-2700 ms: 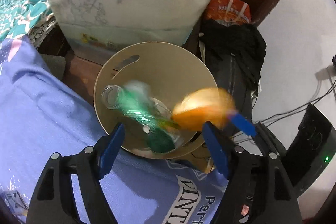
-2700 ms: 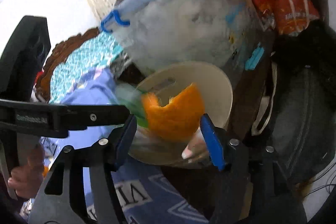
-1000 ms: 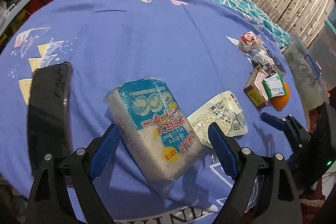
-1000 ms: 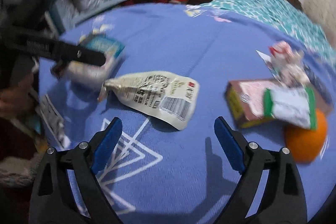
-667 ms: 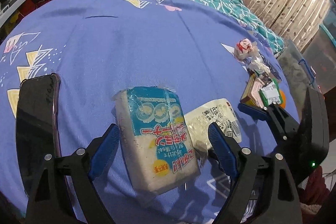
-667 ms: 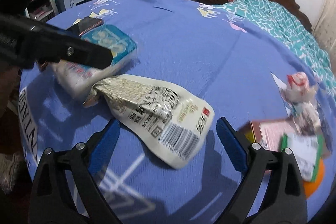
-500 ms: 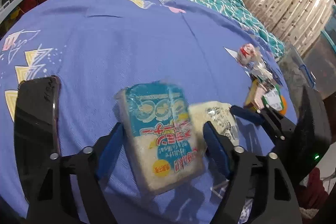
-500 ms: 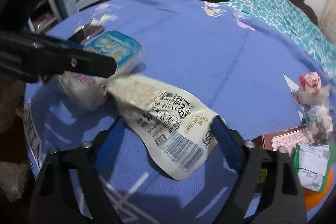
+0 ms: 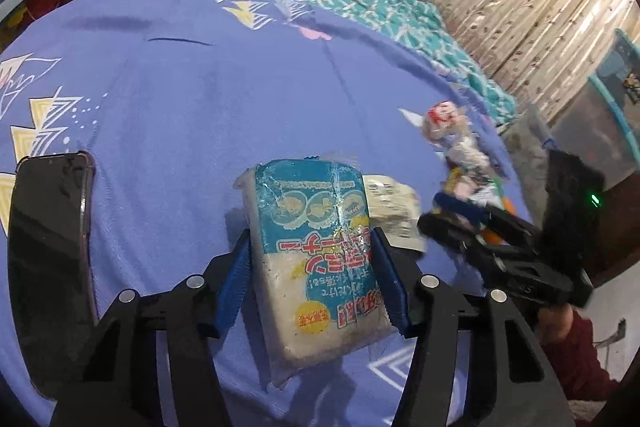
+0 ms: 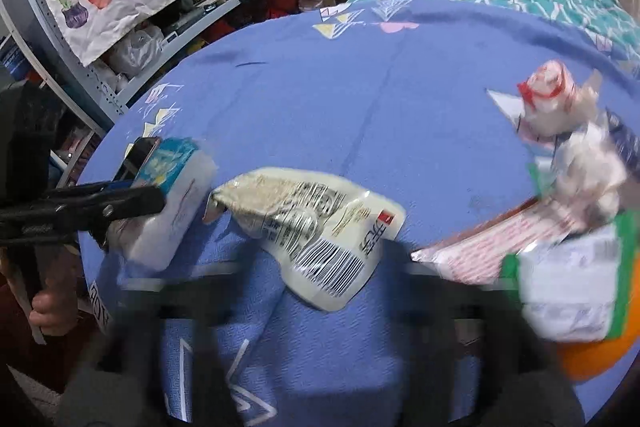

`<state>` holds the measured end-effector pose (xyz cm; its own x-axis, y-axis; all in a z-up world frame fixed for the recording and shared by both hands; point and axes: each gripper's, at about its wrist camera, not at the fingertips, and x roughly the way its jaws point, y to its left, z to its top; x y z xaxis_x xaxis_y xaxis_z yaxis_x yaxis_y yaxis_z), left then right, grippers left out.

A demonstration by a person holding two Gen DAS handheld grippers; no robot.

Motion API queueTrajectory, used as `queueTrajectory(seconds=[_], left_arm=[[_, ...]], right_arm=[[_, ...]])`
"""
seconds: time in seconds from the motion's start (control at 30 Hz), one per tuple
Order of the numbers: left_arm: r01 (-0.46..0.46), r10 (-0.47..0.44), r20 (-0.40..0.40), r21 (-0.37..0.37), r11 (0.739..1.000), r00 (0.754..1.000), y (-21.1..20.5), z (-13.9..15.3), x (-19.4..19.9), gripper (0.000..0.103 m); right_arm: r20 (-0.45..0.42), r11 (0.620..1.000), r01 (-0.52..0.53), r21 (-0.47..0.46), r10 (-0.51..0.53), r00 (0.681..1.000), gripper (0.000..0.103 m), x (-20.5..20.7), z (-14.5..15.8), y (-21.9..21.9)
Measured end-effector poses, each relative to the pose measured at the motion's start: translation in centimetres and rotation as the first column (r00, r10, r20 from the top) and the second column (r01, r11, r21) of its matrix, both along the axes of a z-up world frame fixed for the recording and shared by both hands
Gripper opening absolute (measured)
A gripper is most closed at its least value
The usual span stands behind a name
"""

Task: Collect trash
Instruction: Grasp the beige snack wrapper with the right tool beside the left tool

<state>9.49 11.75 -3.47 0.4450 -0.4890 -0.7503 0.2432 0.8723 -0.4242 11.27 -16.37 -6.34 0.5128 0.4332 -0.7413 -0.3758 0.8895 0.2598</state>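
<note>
A blue and white packet (image 9: pixel 320 247) lies on the purple sheet (image 9: pixel 180 99). My left gripper (image 9: pixel 314 281) has its jaws closing, and both blue pads touch the packet's sides. In the right wrist view the same packet (image 10: pixel 176 195) shows under the left gripper's black finger (image 10: pixel 120 205). A white pouch with a barcode (image 10: pixel 320 227) lies beside it. My right gripper (image 10: pixel 320 299) is blurred with its jaws opening wide; the pouch's near end lies between them, untouched. From the left wrist view the right gripper (image 9: pixel 460 211) hovers over the pouch (image 9: pixel 392 203).
A black phone (image 9: pixel 48 247) lies on the sheet at the left. At the right sit a crumpled red and white wrapper (image 10: pixel 548 95), a pink box (image 10: pixel 500 243), a green and white packet (image 10: pixel 572 287) and an orange (image 10: pixel 592 359). Shelves (image 10: pixel 224 7) stand behind.
The left jaws have narrowed until the pads meet the blue and white packet. The right jaws closed partway around the pouch, then spread wide again, and that gripper shifted sideways.
</note>
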Motion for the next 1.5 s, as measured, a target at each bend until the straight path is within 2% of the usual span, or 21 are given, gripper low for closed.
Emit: queueTrajectory(seconds=[0.07, 0.13, 0.2, 0.27, 0.33, 0.47, 0.57, 0.63, 0.7, 0.83, 0.9, 0.93, 0.97, 1.0, 1.07, 1.1, 1.13, 1.23, 1.33, 1.5], left_arm=[[0.020, -0.020, 0.003, -0.027, 0.999, 1.000, -0.2, 0.6, -0.6, 0.055], [0.038, -0.038, -0.001, -0.052, 0.998, 0.999, -0.5, 1.0, -1.4, 0.055], [0.057, -0.059, -0.014, -0.089, 0.994, 0.998, -0.8, 1.0, -1.8, 0.055], [0.081, -0.086, -0.038, -0.115, 0.990, 0.996, -1.6, 0.6, -2.3, 0.055], [0.088, -0.093, -0.057, -0.088, 0.992, 0.994, -2.6, -0.3, -2.3, 0.055], [0.051, -0.055, -0.102, -0.042, 0.998, 0.993, -3.1, -1.8, -1.3, 0.055], [-0.001, 0.000, -0.118, -0.011, 1.000, 0.993, -2.4, -2.5, -0.3, 0.055], [-0.018, 0.015, -0.128, -0.024, 1.000, 0.992, -1.8, -2.7, 0.1, 0.056], [-0.045, 0.047, -0.103, 0.021, 0.999, 0.994, -1.5, -2.5, 0.3, 0.056], [-0.054, 0.057, -0.095, 0.034, 0.998, 0.994, -1.0, -2.4, 0.2, 0.056], [-0.055, 0.057, -0.097, 0.032, 0.998, 0.994, -0.8, -2.4, 0.2, 0.056], [-0.056, 0.058, -0.101, 0.025, 0.998, 0.993, -0.5, -2.4, 0.3, 0.056], [-0.057, 0.059, -0.103, 0.020, 0.998, 0.993, -0.4, -2.4, 0.3, 0.056], [-0.057, 0.058, -0.105, 0.017, 0.998, 0.993, -0.2, -2.4, 0.3, 0.056], [-0.057, 0.059, -0.104, 0.020, 0.998, 0.993, -0.2, -2.4, 0.1, 0.056], [-0.057, 0.059, -0.103, 0.025, 0.998, 0.993, -0.2, -2.4, 0.1, 0.056], [-0.055, 0.057, -0.102, 0.028, 0.998, 0.993, -0.3, -2.3, 0.2, 0.056], [-0.040, 0.041, -0.102, 0.013, 0.999, 0.994, -0.7, -2.1, -0.1, 0.056], [-0.001, -0.004, -0.099, -0.049, 0.999, 0.995, -1.1, -1.4, -0.5, 0.055], [0.108, -0.112, -0.039, -0.104, 0.989, 0.993, -4.1, 0.6, -1.4, 0.055]], right_arm=[[0.018, 0.999, -0.018, -0.040, 0.019, 1.000, 0.090, 1.0, 0.8, 0.2], [-0.010, 0.998, -0.034, -0.060, 0.033, 0.999, 0.083, 2.3, 1.1, 0.3], [-0.054, 0.998, -0.034, -0.050, 0.031, 0.998, 0.069, 3.9, 1.0, 0.1], [-0.121, 0.999, -0.027, -0.028, 0.023, 0.992, 0.047, 5.7, 0.3, 0.0], [-0.202, 1.000, -0.003, 0.012, 0.006, 0.979, 0.040, 7.5, -0.9, -0.3], [-0.289, 0.995, 0.026, 0.096, 0.003, 0.957, 0.039, 8.3, -2.2, -0.8], [-0.334, 0.984, -0.027, 0.174, 0.085, 0.939, 0.039, 6.9, -2.6, -0.5], [-0.356, 0.967, -0.063, 0.245, 0.151, 0.922, 0.040, 5.4, -2.8, -0.2], [-0.353, 0.959, -0.073, 0.274, 0.171, 0.920, 0.040, 4.2, -2.7, -0.1], [-0.328, 0.941, -0.072, 0.331, 0.186, 0.926, 0.041, 2.8, -2.3, -0.2], [-0.313, 0.911, -0.063, 0.407, 0.204, 0.927, 0.041, 2.6, -2.1, -0.7], [-0.294, 0.878, -0.073, 0.472, 0.235, 0.926, 0.041, 2.2, -1.8, -0.8], [-0.280, 0.867, -0.079, 0.492, 0.244, 0.928, 0.041, 2.2, -1.7, -0.7], [-0.264, 0.868, -0.088, 0.489, 0.243, 0.933, 0.040, 1.9, -1.6, -0.5], [-0.268, 0.900, -0.092, 0.426, 0.222, 0.938, 0.038, 1.5, -2.1, 0.3], [-0.287, 0.911, -0.085, 0.403, 0.214, 0.934, 0.033, 1.5, -2.7, 0.7], [-0.298, 0.919, -0.077, 0.387, 0.204, 0.932, 0.017, 1.3, -3.3, 1.1], [-0.265, 0.920, -0.067, 0.385, 0.180, 0.947, 0.011, 0.7, -3.0, 1.1], [-0.185, 0.918, -0.066, 0.392, 0.148, 0.971, 0.011, -0.6, -1.0, 0.1], [-0.048, 0.942, -0.025, 0.333, 0.044, 0.998, 0.011, -4.9, 1.5, -3.6]])
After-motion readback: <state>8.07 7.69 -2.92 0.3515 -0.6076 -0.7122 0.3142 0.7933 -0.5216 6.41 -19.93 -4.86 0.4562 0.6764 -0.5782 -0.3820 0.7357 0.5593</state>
